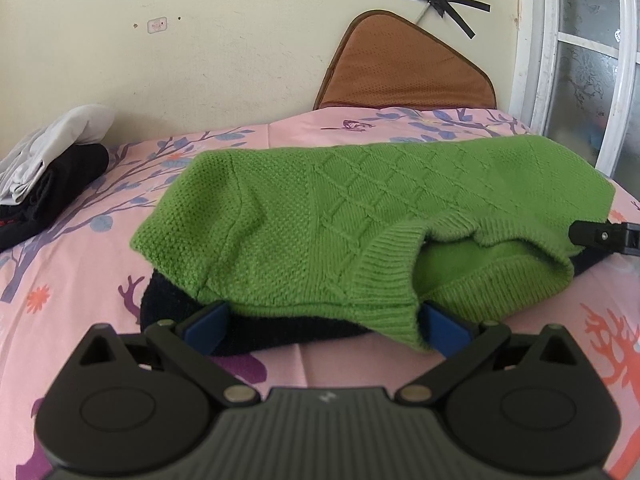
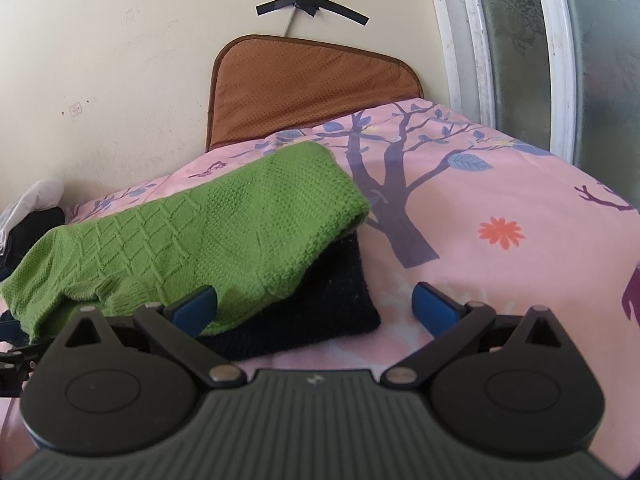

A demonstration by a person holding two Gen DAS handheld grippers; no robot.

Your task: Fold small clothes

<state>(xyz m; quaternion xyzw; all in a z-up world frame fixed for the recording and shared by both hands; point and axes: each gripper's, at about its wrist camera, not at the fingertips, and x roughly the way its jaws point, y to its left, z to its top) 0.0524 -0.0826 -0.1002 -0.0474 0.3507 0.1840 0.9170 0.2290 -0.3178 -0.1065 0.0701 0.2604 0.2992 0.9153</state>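
A: What is lying on the bed?

B: A green knitted sweater, small, with a raised diamond lattice down the middle, a pebbly stitch on either side and ribbed bands at the openings. It is draped over a dark navy knit garment that shows along its near edge. Both rest on a pink sheet printed with purple trees, blue leaves and orange flowers.

A: And the left gripper?

B: Its blue-padded fingers stand wide apart at the near edge of the sweater, one at each side of the ribbed hem, clamping nothing.

A: The right gripper?

B: Also spread wide. Its left blue finger lies at the green knit's near edge; the right one is over bare sheet, just beside the navy fabric.

A: Anything else around?

B: At the far left, a folded stack of clothes, grey-white over black. Against the far wall leans a brown perforated cushion with rounded corners. Above it, black tape strips cross over a cable on the cream wall. At the right stands a white-framed window with patterned frosted glass.
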